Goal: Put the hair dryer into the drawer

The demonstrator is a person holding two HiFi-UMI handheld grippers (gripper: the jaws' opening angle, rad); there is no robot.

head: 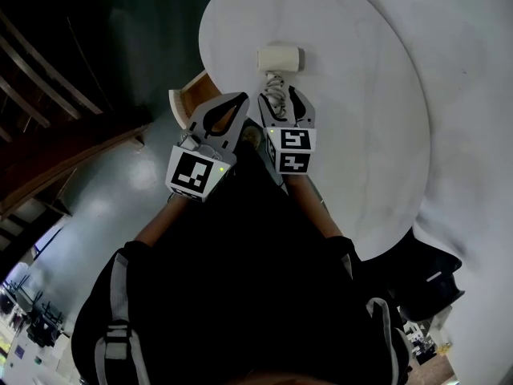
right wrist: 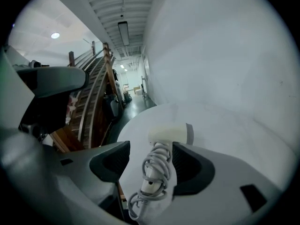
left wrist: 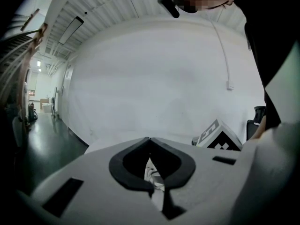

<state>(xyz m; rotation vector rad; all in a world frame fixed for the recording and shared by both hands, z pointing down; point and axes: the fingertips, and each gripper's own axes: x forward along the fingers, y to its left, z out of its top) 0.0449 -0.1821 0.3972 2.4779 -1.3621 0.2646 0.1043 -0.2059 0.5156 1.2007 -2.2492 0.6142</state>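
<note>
One broad white round table (head: pixel 361 135) fills the far right of the head view. At its near left edge a wooden corner (head: pixel 184 96) juts out, probably the open drawer, though the left gripper (head: pixel 238 99) covers much of it; that claw is pressed together on nothing. The right gripper (right wrist: pixel 152 163) is spread, straddling the cord-wrapped handle (right wrist: pixel 157 165) of the hair dryer (right wrist: pixel 168 134), which lies on the table, body at the far end. This looks like the reach before the grasp: next the jaws should settle lower and pinch the handle without snagging the loose cord loops (right wrist: pixel 140 200). Whether the right pad brushes the handle is hard to tell, and the drawer's inside is unseen.
</note>
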